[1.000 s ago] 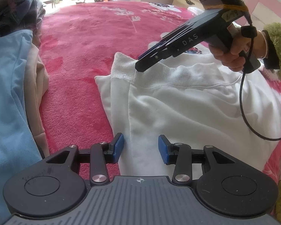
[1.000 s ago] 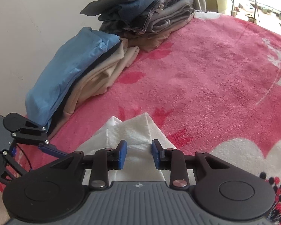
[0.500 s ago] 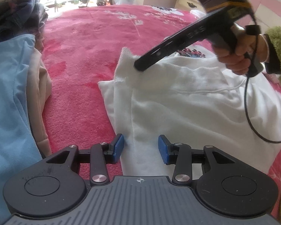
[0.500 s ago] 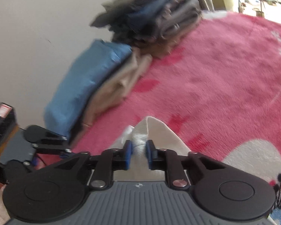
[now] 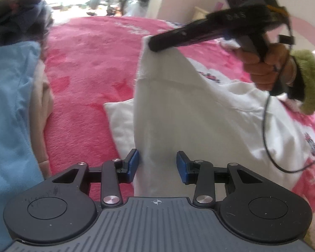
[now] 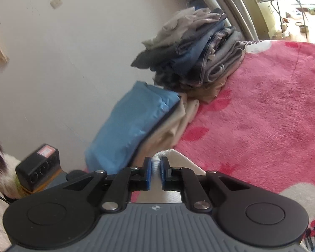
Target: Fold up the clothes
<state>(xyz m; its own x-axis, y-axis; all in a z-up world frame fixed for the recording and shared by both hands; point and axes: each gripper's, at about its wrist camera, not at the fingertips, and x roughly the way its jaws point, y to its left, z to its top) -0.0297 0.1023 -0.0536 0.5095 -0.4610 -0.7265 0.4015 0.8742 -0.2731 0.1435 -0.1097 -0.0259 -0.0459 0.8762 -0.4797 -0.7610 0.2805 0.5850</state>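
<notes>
White garment (image 5: 199, 109) lies on the pink blanket (image 5: 90, 79) right ahead of you, its near part between the blue pads (image 5: 134, 163) of your left gripper (image 5: 157, 163), whose fingers stand wide apart; the cloth brushes the left pad. Your right gripper (image 6: 156, 173) is clamped on the ribbed hem corner, which it holds up off the bed so a tall white fold rises between you and the far blanket. To your left, a folded light blue piece (image 5: 8, 109) tops a beige stack (image 6: 172, 126) near the cloth's edge. Farther along the wall (image 6: 63, 52) sits a taller pile of grey and denim clothes (image 6: 201, 61)
</notes>
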